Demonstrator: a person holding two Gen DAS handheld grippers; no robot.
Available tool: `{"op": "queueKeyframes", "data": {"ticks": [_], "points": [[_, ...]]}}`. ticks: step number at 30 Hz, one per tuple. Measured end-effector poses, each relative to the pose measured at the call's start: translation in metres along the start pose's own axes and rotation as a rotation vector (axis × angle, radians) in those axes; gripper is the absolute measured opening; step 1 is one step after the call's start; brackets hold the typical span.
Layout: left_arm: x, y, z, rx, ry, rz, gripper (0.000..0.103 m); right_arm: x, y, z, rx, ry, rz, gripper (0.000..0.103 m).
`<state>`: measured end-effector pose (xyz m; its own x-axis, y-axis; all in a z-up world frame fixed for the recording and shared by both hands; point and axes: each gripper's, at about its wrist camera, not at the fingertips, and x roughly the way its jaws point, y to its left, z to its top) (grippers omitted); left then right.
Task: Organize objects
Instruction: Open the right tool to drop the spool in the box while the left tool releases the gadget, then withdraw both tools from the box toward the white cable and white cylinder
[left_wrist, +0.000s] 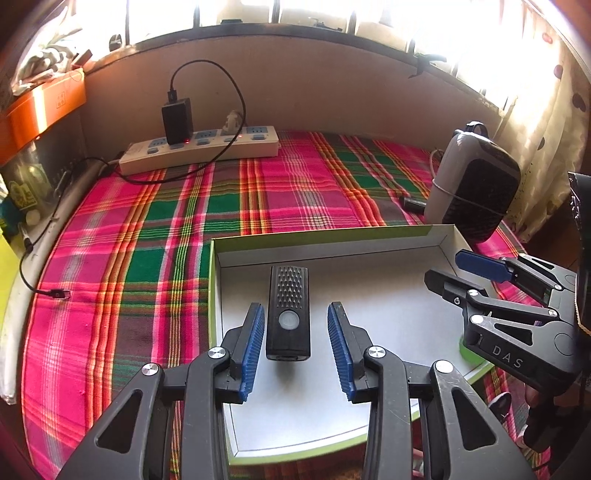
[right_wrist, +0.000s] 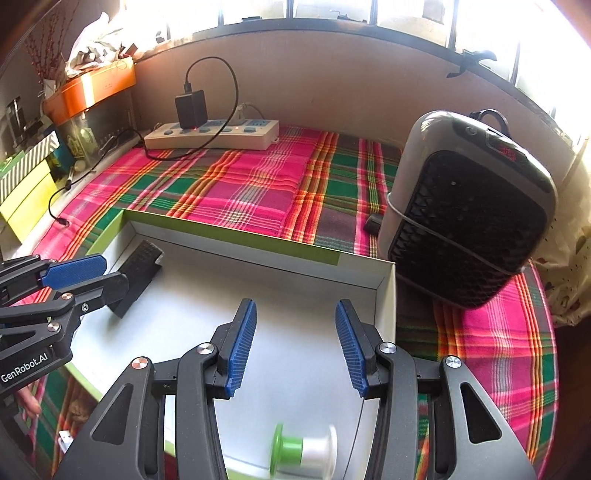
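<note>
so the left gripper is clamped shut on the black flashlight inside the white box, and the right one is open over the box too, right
Not quite. The left gripper is open: in the left wrist view its blue pads stand apart on either side of the black flashlight without touching it. The flashlight does lie inside the white box, and the right gripper is open over the box.

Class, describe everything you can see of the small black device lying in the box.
The black device is a slim, oblong block, apparently plastic. Its far half has a studded texture; nearer sits a round pale button, and the near end shows a port-like opening. It lies flat on the white floor of the green-edged box, near the left wall, between the open fingers of the left tool, which do not touch it.
</note>
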<state>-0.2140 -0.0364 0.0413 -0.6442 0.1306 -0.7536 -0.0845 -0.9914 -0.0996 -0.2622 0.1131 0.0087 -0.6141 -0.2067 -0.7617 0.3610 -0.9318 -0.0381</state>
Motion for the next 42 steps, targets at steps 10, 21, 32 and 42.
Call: {"op": "queueKeyframes", "data": {"ticks": [10,21,32,42], "points": [[-0.031,-0.001,-0.014,-0.012,-0.047,0.005,0.034,-0.03,0.002,-0.009,0.013,-0.039,-0.002,0.046],[-0.06,0.005,-0.042,-0.023,-0.061,-0.015,0.034,-0.063,0.004,-0.036,0.033,-0.081,0.0,0.046],[-0.082,0.013,-0.071,-0.022,-0.077,-0.055,0.034,-0.1,0.002,-0.071,0.044,-0.122,-0.02,0.046],[-0.08,0.016,-0.102,0.009,-0.022,-0.093,0.034,-0.12,-0.013,-0.11,0.086,-0.111,-0.052,0.046]]}}
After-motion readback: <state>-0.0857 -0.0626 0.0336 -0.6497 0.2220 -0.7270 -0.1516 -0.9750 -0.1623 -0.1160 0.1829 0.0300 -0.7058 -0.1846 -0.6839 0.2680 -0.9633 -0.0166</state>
